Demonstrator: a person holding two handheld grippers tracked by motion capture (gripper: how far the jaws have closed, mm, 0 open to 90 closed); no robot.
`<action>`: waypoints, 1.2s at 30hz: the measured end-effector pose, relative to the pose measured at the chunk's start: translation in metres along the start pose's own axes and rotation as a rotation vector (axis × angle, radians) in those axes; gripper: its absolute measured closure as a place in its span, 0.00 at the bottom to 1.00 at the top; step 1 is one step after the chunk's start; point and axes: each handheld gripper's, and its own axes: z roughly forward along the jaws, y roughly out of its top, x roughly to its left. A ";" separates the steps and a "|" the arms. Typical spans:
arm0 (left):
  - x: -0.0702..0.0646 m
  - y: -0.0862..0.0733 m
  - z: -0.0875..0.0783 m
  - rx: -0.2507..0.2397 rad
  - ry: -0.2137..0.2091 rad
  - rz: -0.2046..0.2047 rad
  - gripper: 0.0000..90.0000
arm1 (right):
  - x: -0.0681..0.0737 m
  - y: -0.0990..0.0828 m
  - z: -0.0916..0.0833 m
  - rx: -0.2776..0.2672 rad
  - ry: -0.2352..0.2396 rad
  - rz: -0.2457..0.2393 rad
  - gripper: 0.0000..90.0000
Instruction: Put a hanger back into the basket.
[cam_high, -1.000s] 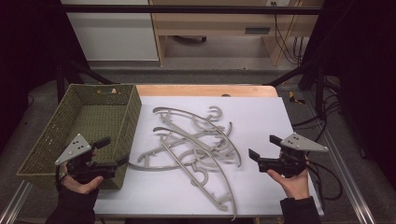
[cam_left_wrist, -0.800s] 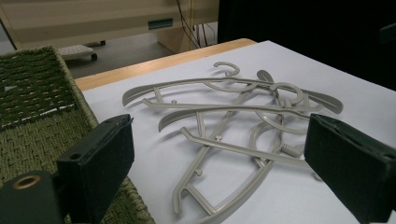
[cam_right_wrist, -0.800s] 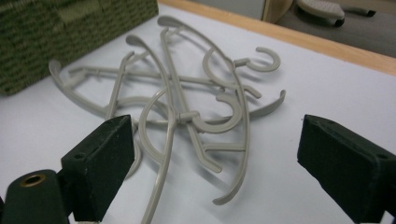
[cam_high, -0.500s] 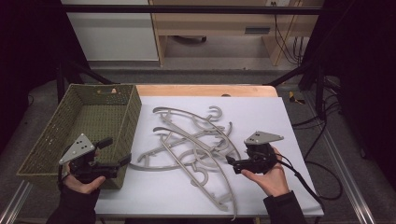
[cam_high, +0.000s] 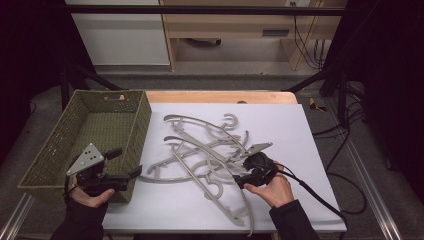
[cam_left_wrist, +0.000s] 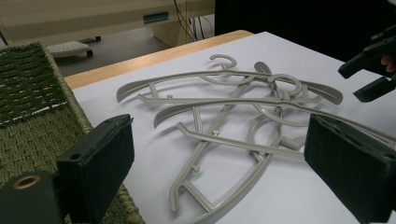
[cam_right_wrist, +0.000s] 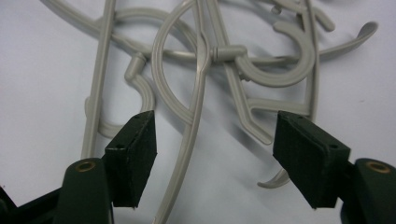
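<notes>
From the high view, a tangled pile of grey plastic clothes hangers (cam_high: 210, 155) lies on the white table sheet (cam_high: 310, 130), just beside the olive woven basket (cam_high: 75, 135) at the left. The right gripper (cam_high: 241, 181) is right at the near edge of the pile, while the left gripper (cam_high: 131, 174) hovers by the basket's near corner. In the left gripper view its jaws stand wide with nothing between them, the hangers (cam_left_wrist: 233, 112) spread out ahead. In the right gripper view the jaws have just been closing and sit half-wide, straddling a long curved hanger arm (cam_right_wrist: 194, 126) without pinching it yet. Honestly the risk is obvious: the hooks are looped through each other, so lifting one could drag the whole heap along or let the thin arm slip out.
</notes>
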 end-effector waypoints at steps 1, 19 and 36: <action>0.000 0.000 0.000 0.001 0.000 0.001 0.09 | 0.002 0.000 0.005 0.021 0.005 0.000 0.36; 0.000 0.001 -0.001 -0.004 0.007 0.005 0.09 | 0.005 0.000 0.034 0.170 0.030 0.004 0.52; -0.002 0.001 -0.001 -0.007 0.006 0.007 0.09 | 0.005 0.000 0.054 0.263 0.053 0.045 0.75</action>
